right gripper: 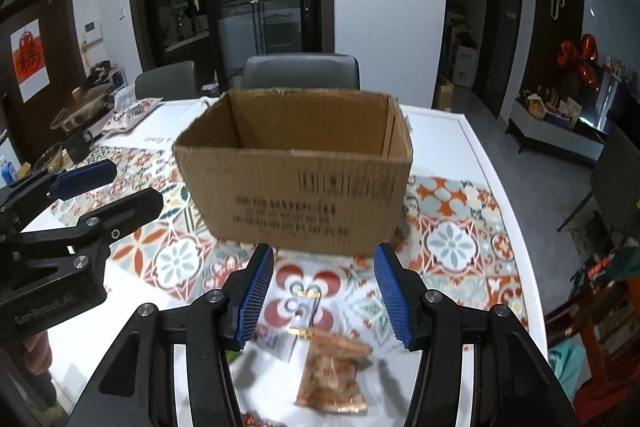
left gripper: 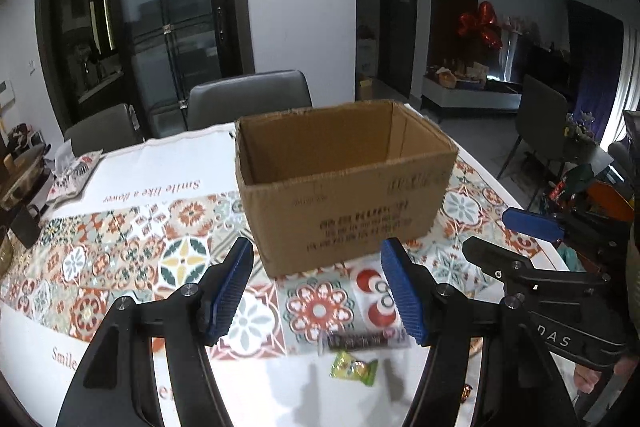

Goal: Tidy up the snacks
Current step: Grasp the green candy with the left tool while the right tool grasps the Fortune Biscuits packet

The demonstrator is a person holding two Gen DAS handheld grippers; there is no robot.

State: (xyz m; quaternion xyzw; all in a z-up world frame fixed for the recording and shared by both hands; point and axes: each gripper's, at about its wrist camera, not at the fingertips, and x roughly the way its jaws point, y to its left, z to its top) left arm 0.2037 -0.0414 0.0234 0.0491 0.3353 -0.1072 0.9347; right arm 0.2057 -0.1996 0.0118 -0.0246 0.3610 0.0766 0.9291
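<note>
An open, empty cardboard box (left gripper: 344, 183) stands on the patterned tablecloth; it also shows in the right wrist view (right gripper: 296, 171). My left gripper (left gripper: 320, 291) is open and empty, just in front of the box. Below it lie a dark snack bar (left gripper: 360, 341) and a green candy (left gripper: 354, 369). My right gripper (right gripper: 324, 291) is open and empty above an orange snack packet (right gripper: 332, 371) and a small clear packet (right gripper: 302, 319). The right gripper also shows in the left wrist view (left gripper: 516, 231), and the left gripper in the right wrist view (right gripper: 116, 183).
Grey chairs (left gripper: 248, 99) stand behind the table. A snack bag (left gripper: 72, 175) and a pot (right gripper: 80, 111) sit at the far left. The table's right edge (right gripper: 500, 195) curves near the box. A small brown candy (left gripper: 466, 393) lies at lower right.
</note>
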